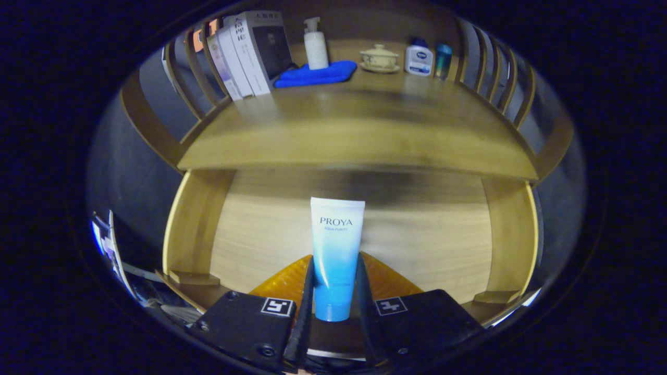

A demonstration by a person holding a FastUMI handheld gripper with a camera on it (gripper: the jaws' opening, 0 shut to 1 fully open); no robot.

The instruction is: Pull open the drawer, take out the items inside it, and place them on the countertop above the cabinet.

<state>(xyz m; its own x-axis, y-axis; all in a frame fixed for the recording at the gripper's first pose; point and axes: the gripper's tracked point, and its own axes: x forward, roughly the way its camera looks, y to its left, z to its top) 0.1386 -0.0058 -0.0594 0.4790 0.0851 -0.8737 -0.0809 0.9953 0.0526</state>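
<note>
A blue and white cosmetic tube point(336, 255) stands between my fingers, cap end down, and both fingers press on its lower half. My gripper point(335, 291) is shut on it, above the open wooden drawer point(198, 229). An orange object point(388, 278) lies in the drawer under the tube, mostly hidden by the fingers. Beyond the tube stretches the wooden countertop point(359, 135) of the cabinet.
At the back of the countertop stand several boxes point(250, 52), a white pump bottle point(316, 47) on a blue cloth point(318, 74), a lidded ceramic cup point(379, 57), a small white bottle point(419, 58) and a teal bottle point(443, 60). Curved wooden rails point(193, 83) border both sides.
</note>
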